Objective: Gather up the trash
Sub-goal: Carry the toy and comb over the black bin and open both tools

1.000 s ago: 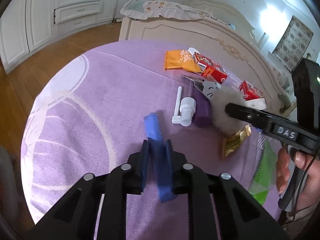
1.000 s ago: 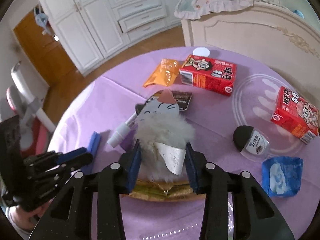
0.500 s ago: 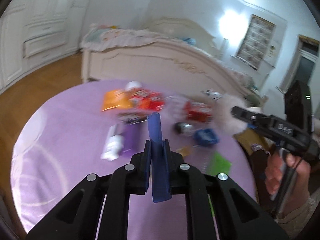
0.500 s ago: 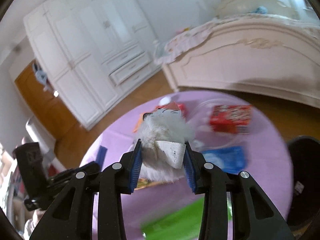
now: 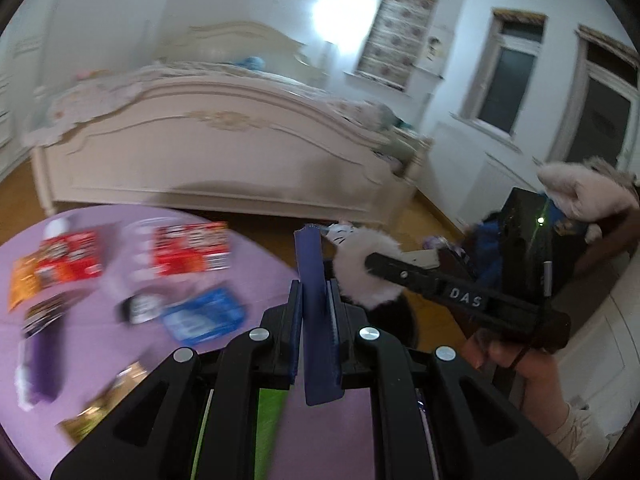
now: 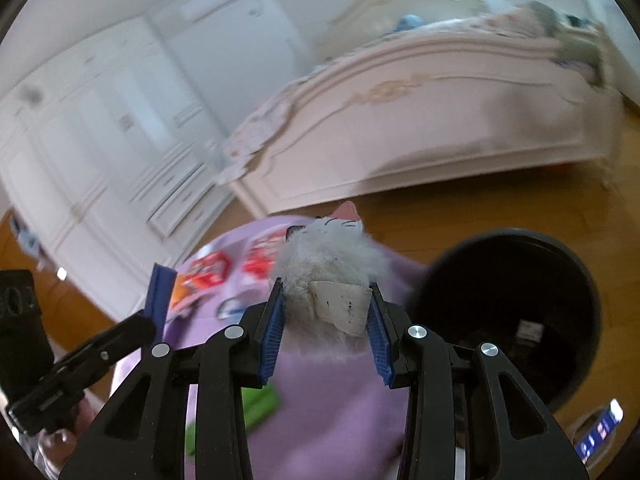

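Over the purple surface's (image 6: 340, 420) near edge, both tongs are carrying loads toward the black bin (image 6: 508, 320) standing on the floor just beside it. The left tongs (image 5: 316, 300) are nearly closed, pinching a flat blue strip (image 5: 312, 264); the right tongs (image 6: 326, 320) are clamping a fluffy white cat toy (image 6: 332, 256) part-way open. Next, each load probably needs positioning above the bin's mouth before releasing.

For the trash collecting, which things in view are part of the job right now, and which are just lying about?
In the job:
left tongs shut on blue strip
right tongs shut on furry cat toy
black bin

Lying about:
red cartons
blue packet
purple bottle
bed
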`<action>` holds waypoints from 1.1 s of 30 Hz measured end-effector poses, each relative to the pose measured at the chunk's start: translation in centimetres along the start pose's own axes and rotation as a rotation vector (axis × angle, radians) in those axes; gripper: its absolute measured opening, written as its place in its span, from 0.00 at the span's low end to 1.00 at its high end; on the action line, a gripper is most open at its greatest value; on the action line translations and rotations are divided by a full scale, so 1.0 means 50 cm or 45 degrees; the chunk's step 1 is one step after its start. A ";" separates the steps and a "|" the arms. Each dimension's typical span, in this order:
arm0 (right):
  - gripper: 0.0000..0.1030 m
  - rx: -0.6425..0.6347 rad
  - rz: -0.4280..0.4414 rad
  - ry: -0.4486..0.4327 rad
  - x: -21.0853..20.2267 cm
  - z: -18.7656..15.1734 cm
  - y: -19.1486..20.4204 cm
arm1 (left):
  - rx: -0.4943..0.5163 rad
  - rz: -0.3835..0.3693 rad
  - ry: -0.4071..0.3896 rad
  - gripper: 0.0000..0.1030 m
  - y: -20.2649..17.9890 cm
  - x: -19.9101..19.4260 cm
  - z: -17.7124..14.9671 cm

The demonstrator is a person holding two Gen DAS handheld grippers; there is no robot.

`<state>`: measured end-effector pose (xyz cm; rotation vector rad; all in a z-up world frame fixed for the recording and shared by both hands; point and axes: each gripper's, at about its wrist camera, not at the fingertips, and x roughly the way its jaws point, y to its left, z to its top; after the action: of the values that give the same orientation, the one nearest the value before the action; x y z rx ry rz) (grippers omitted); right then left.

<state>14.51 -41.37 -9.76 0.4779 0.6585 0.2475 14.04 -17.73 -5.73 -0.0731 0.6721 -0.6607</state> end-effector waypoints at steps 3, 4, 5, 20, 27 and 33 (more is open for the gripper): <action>0.37 0.080 -0.051 -0.015 -0.011 -0.004 -0.073 | 0.036 -0.044 0.046 0.12 -0.037 0.063 0.011; 0.37 0.101 -0.061 -0.017 -0.012 -0.008 -0.090 | 0.052 -0.061 0.064 0.12 -0.052 0.089 0.013; 0.37 0.132 -0.072 -0.019 -0.015 -0.010 -0.116 | 0.066 -0.072 0.079 0.12 -0.065 0.109 0.014; 0.37 0.340 -0.153 0.023 0.013 -0.054 -0.318 | 0.175 -0.107 0.253 0.12 -0.150 0.290 0.001; 0.37 0.383 -0.151 0.043 0.033 -0.068 -0.356 | 0.181 -0.099 0.288 0.12 -0.155 0.321 0.001; 0.37 0.406 -0.150 0.054 0.044 -0.073 -0.373 | 0.179 -0.091 0.307 0.12 -0.157 0.341 0.000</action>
<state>15.16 -55.39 -22.72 0.7380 0.7694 0.0399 19.80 -34.00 -13.06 0.1151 0.8554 -0.7915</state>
